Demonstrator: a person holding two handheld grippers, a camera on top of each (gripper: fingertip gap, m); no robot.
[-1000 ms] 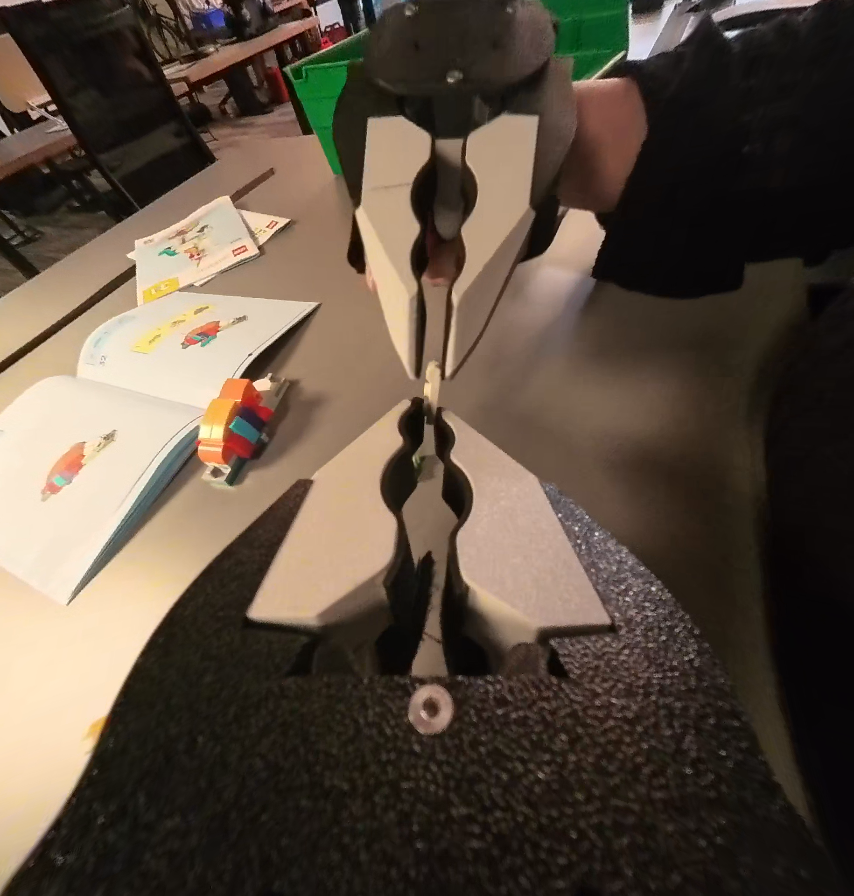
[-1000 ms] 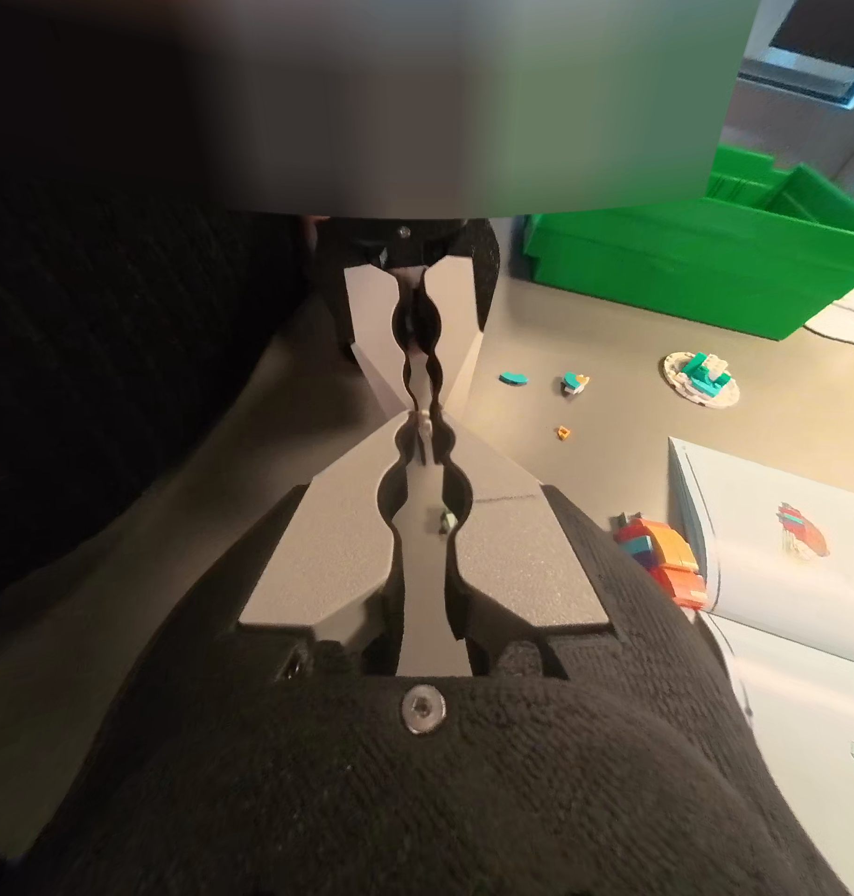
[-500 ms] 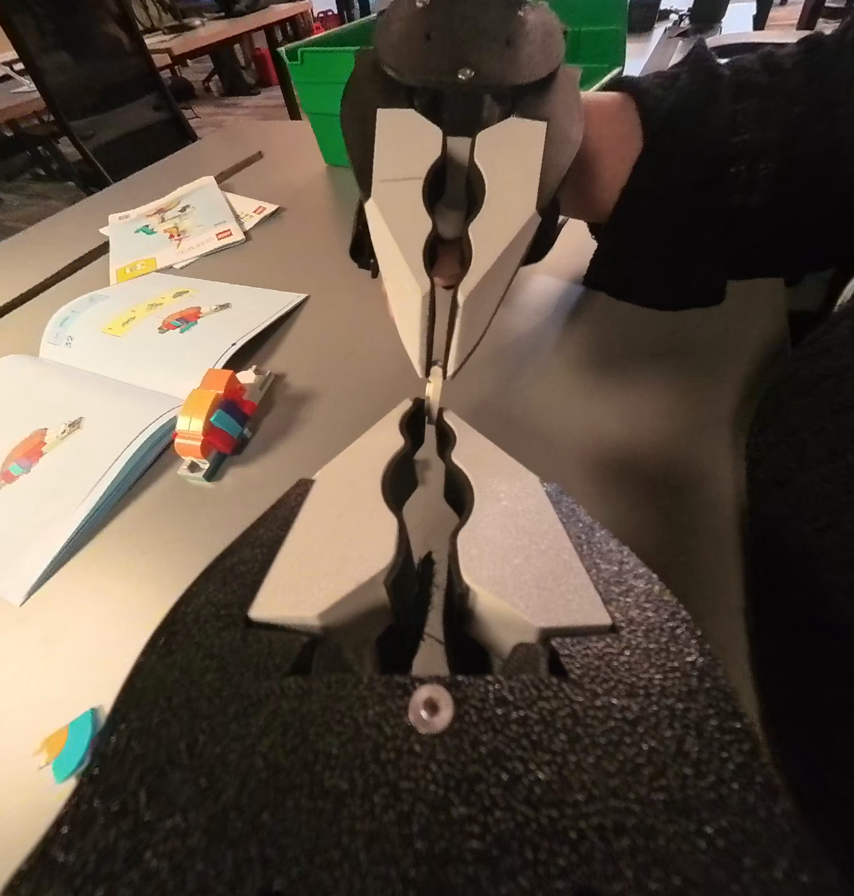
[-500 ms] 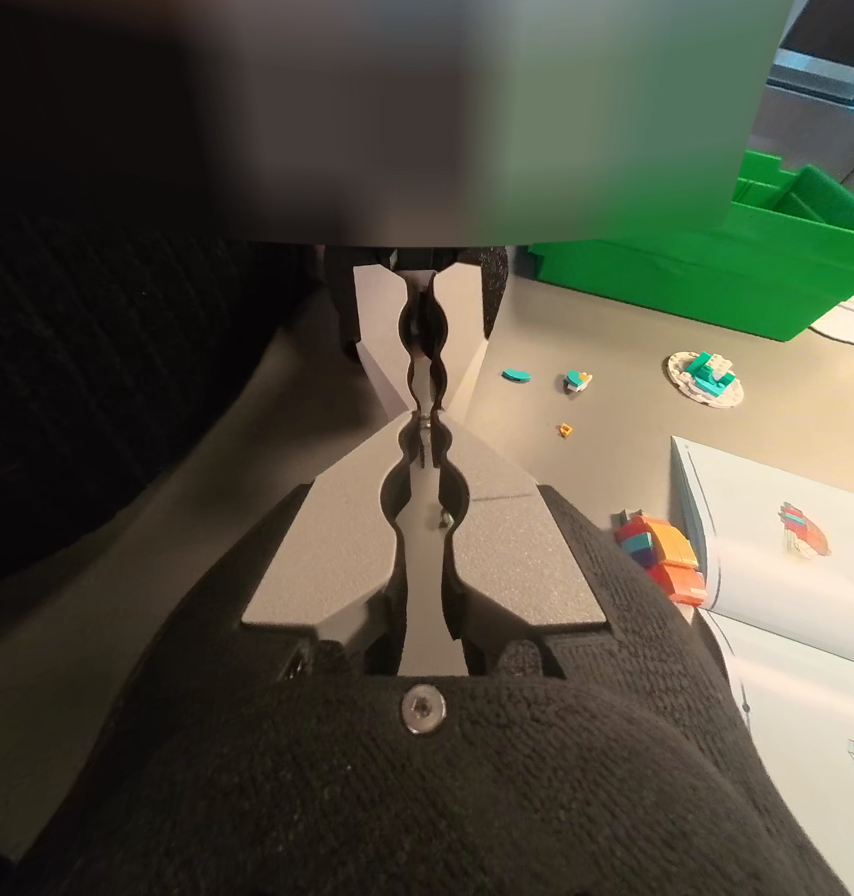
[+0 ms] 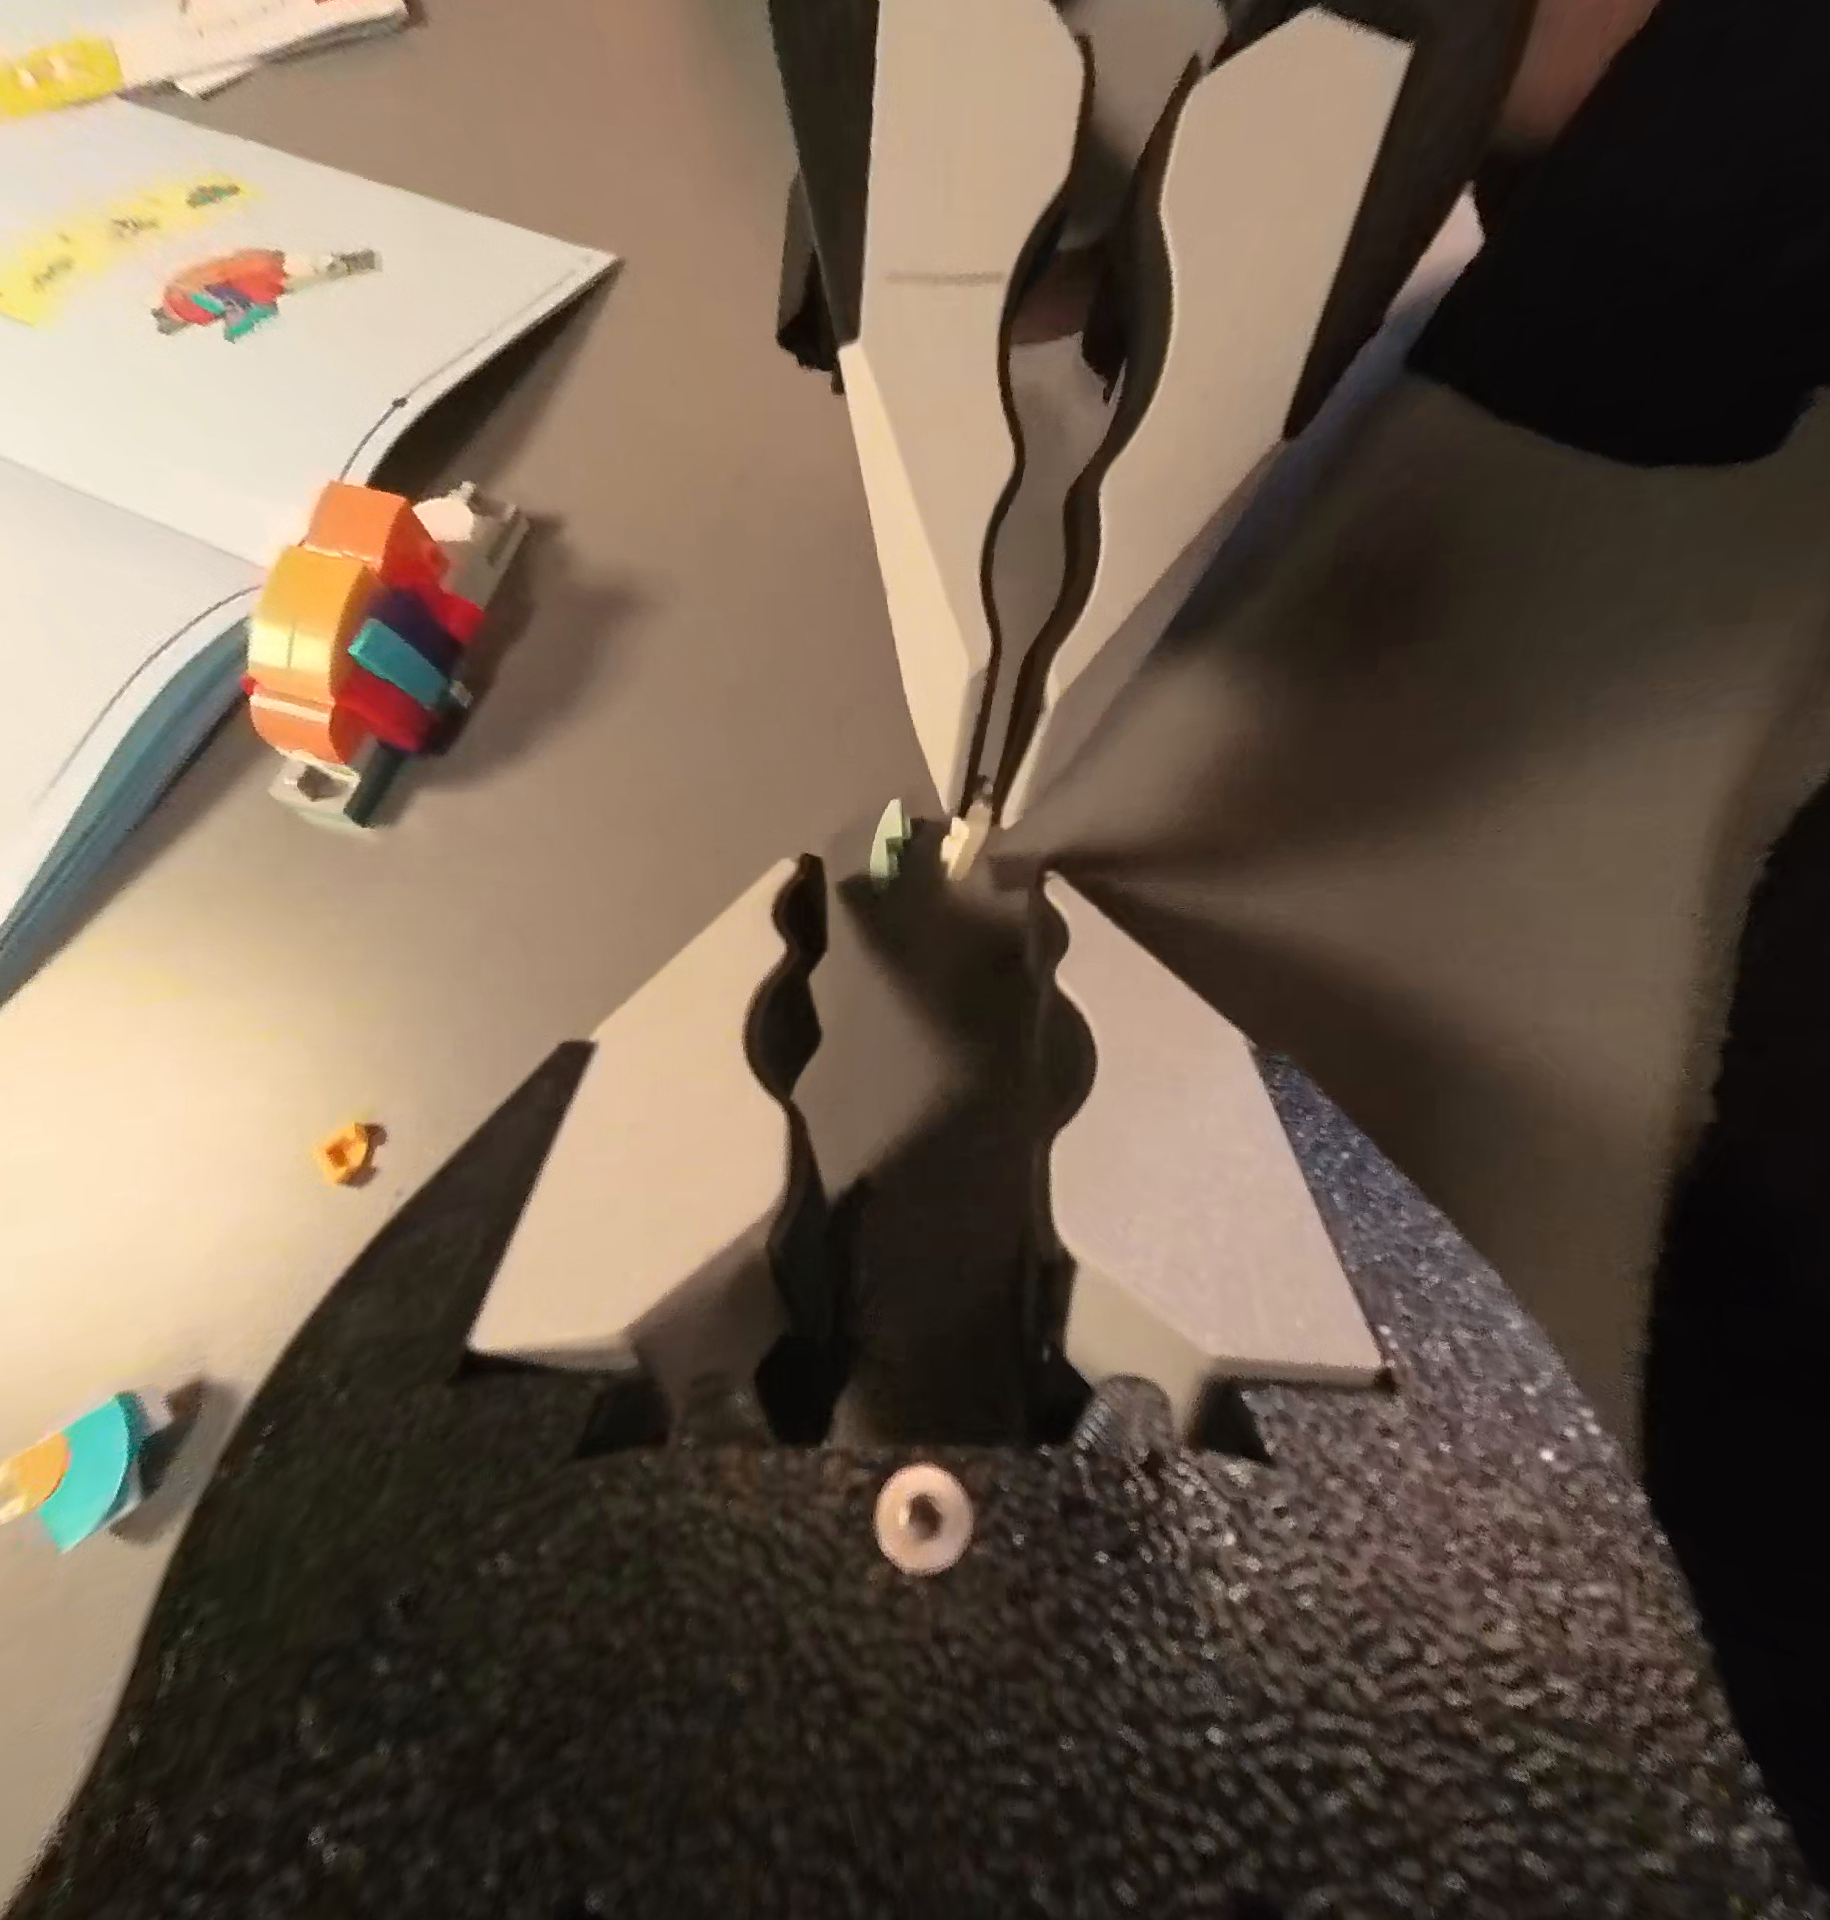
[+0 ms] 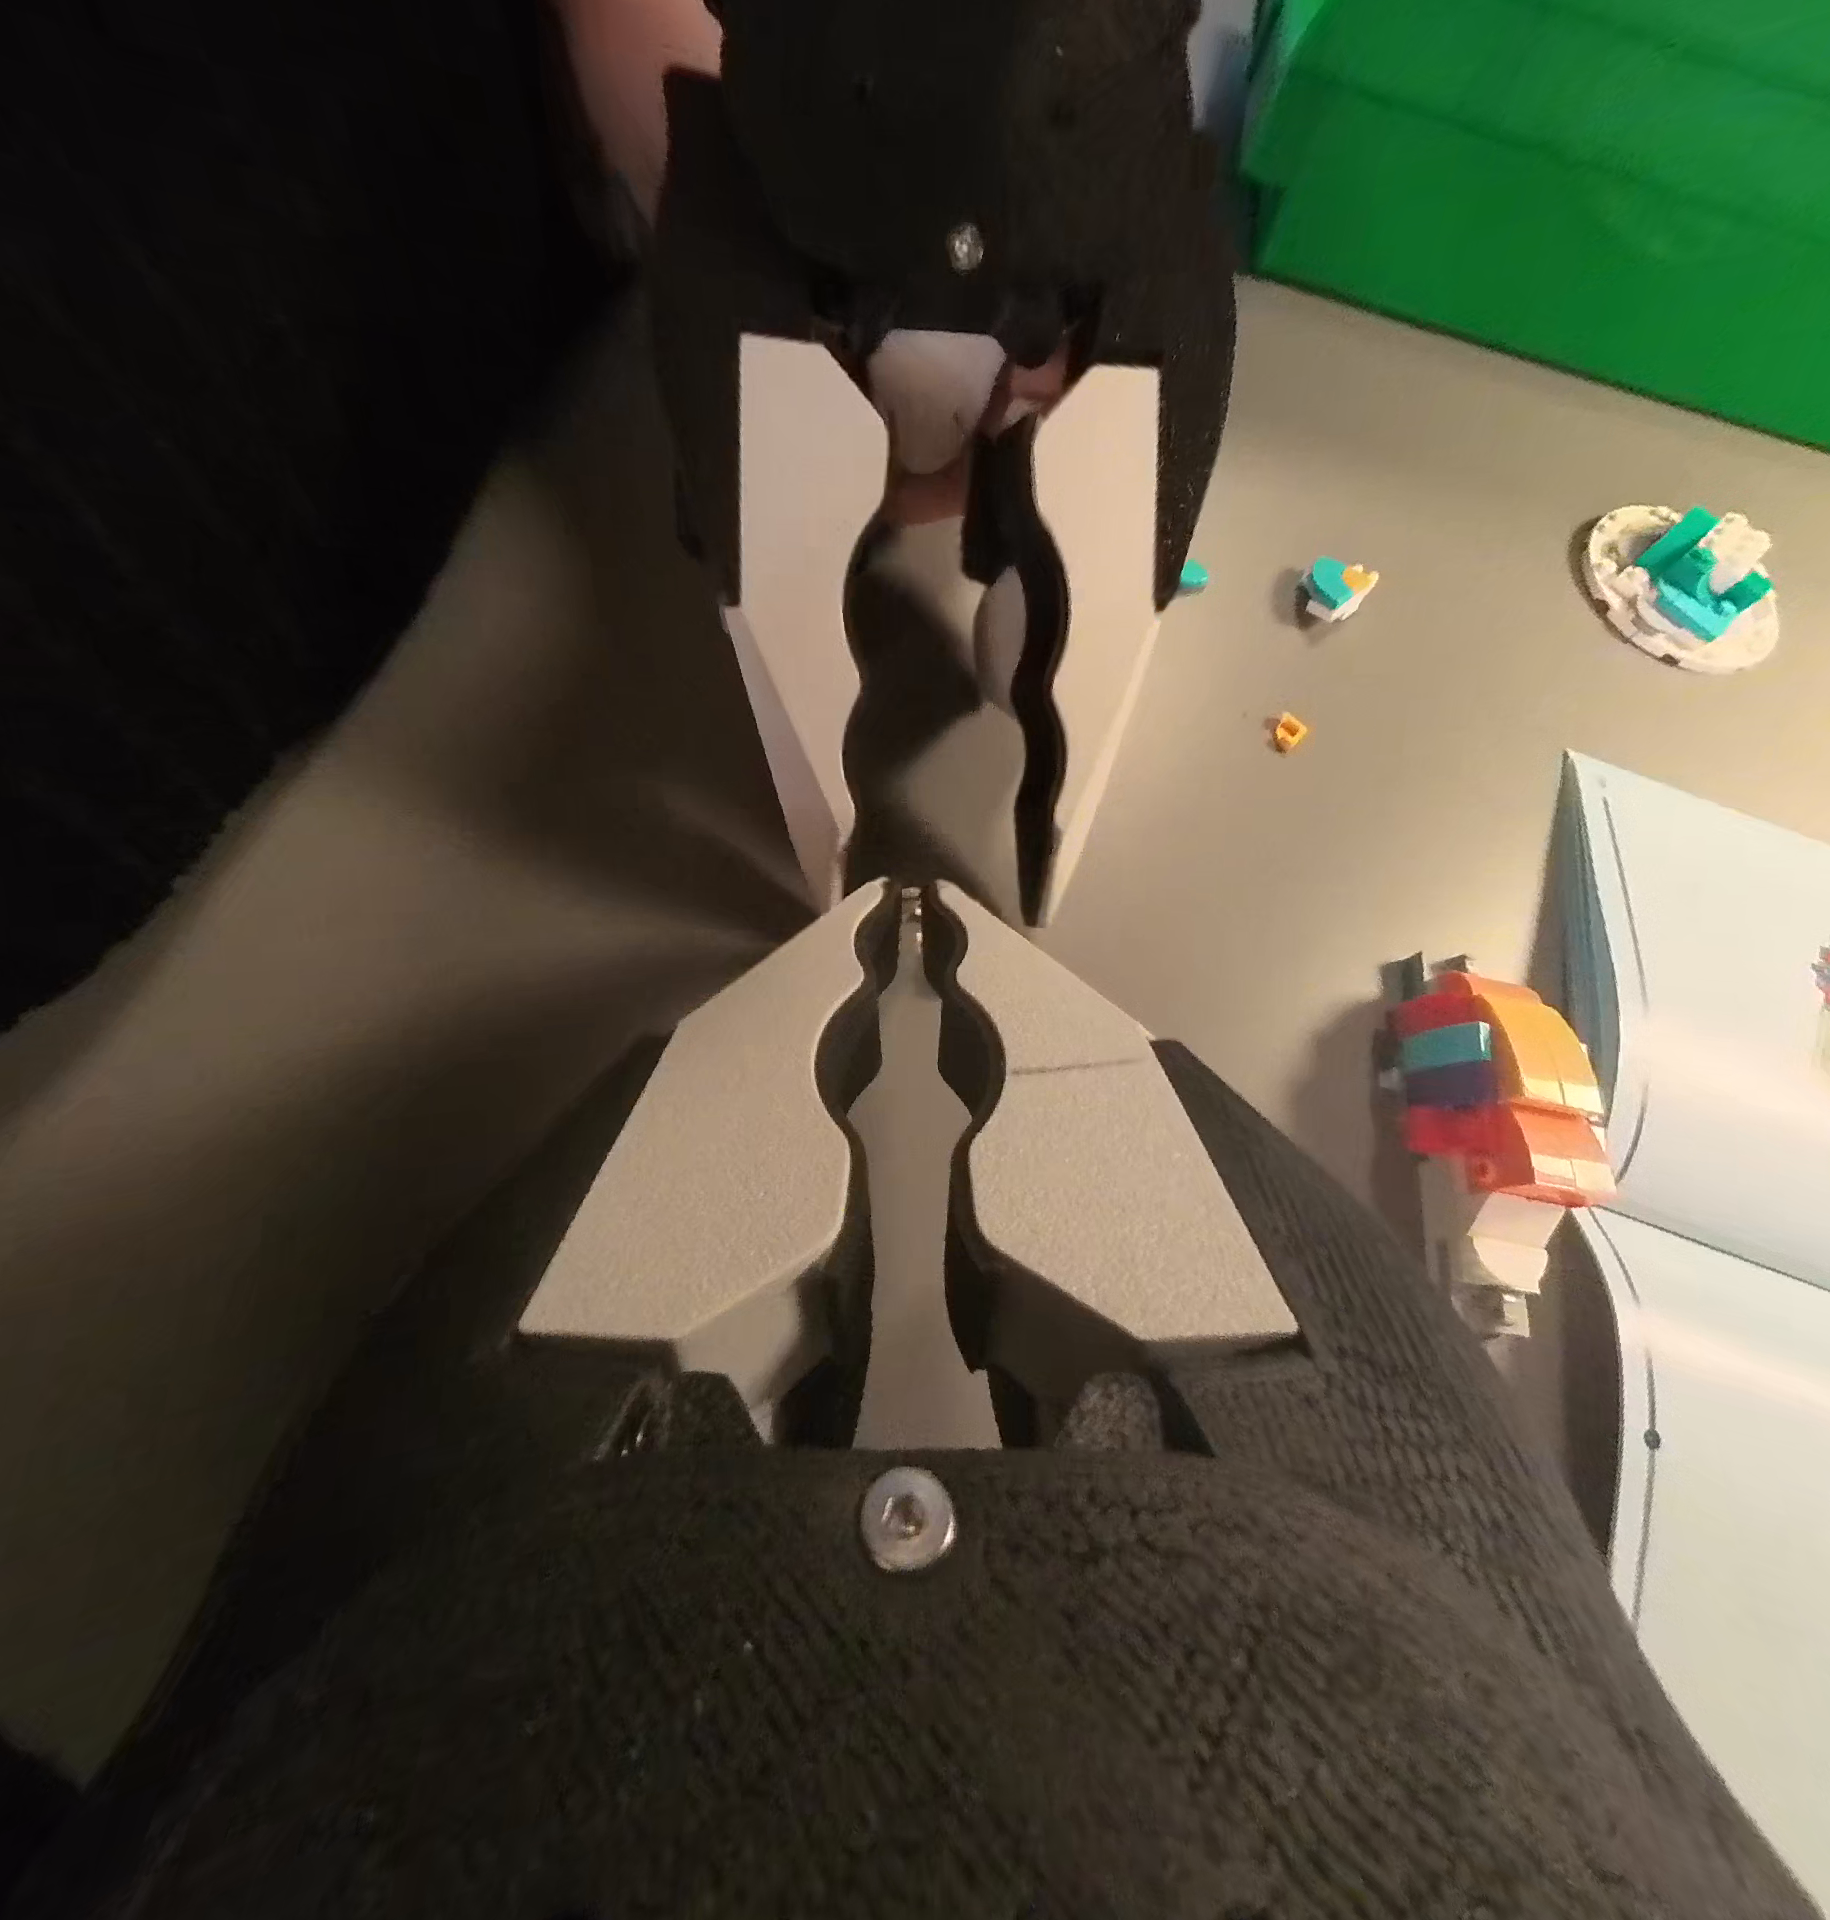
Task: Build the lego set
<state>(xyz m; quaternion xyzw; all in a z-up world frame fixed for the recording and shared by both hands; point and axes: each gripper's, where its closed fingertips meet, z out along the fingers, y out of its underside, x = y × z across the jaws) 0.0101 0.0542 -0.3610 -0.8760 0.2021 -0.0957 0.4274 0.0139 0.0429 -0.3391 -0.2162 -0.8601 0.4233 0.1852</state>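
The left gripper (image 5: pixel 926 878) was seen with its jaws spread wide and nothing between them. Just beyond its tips, the right gripper (image 5: pixel 978 810) was closed narrowly on a small cream piece (image 5: pixel 961 844), pinched at the very ends of its fingers. The two tools were held tip to tip above the grey table (image 5: pixel 682 312), probably so that the small parts could be mated in the air, where both cameras looked straight at the joint.

A pale green piece (image 5: pixel 890 836) lay just ahead of the left gripper's left finger, close beside the cream piece. Whether the two touched could not be told, nor whether the green piece was attached, resting or falling. It appeared to stand on edge, with its long axis roughly along the line shared by the two grippers. The cream piece's long axis lay the same way, its free end pointing towards the left gripper.

Further left of the left gripper, a partly built orange and red model (image 5: pixel 371 644) lay on its side against the open instruction booklet (image 5: pixel 163 343), presumably kept near for reference. Loose parts were scattered nearer: a small orange piece (image 5: pixel 348 1153) and a teal and yellow sub-assembly (image 5: pixel 69 1481).
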